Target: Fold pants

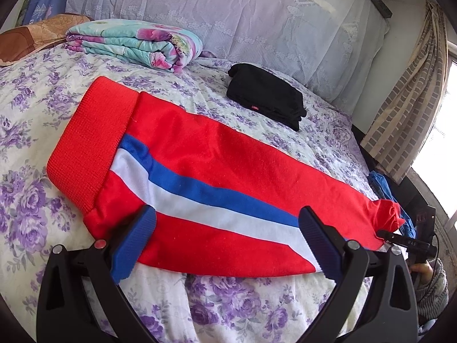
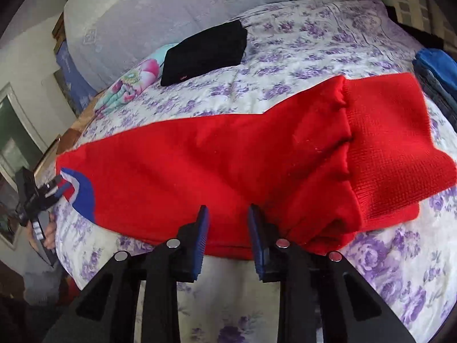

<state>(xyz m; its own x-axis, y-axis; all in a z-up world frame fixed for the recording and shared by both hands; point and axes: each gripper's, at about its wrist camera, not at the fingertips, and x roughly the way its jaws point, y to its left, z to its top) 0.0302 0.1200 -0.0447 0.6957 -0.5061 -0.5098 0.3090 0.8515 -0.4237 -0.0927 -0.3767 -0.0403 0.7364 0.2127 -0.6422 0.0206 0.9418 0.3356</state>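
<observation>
2 claws (image 1: 225,237) (image 2: 227,238) beside red pants (image 1: 228,165)

Left gripper (image 1: 225,214) hangs over the near edge of the red pants (image 1: 228,165), jaws spread wide, nothing between the blue pads (image 1: 134,245) but fabric lying flat below. The blue and white stripe (image 1: 200,197) runs diagonally across the gap between the jaws. Ribbed waistband (image 1: 91,148) sits beyond the left-hand jaw; the bunched leg end (image 1: 388,214) lies out past the right-hand jaw. Farther ahead, a folded black garment (image 1: 265,100) rests on the floral bedspread (image 1: 28,171), with a folded floral quilt (image 1: 134,43) ahead and to the left.
</observation>
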